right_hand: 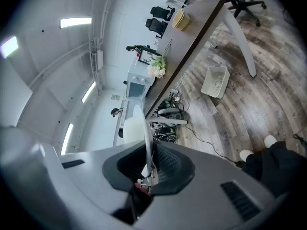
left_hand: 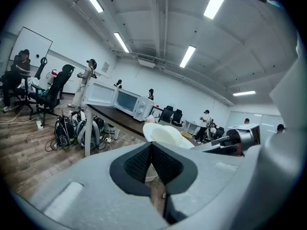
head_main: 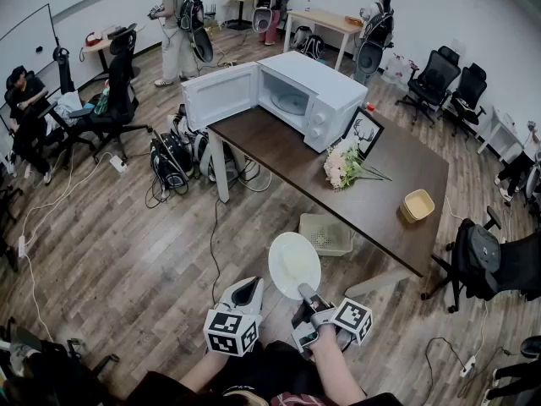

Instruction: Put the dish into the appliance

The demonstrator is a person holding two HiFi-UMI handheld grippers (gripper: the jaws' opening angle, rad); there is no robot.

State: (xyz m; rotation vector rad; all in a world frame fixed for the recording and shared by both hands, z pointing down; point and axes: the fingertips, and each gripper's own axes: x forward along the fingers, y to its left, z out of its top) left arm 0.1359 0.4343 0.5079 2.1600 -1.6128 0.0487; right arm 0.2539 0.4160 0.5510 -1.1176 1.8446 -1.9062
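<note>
Bench [head_main: 279, 155] stands far and to the right. The microwave [head_main: 314, 100] sits at its far left end, door [head_main: 218, 94] swung open, and the cavity faces the near left. The dish [head_main: 294, 265] is in the air on the near side, well apart from the cavity, which lies straight beyond it. The right claw [head_main: 304, 294] is clamped on the dish's near rim. The left claw [head_main: 247, 294] is closed together and empty, just to the dish's left.

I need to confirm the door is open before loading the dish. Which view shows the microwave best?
The head view: the microwave stands on the table with its door swung open and the cavity visible. The left gripper view shows it small and distant, door open; the right gripper view shows only a tiny tilted sliver.
</note>
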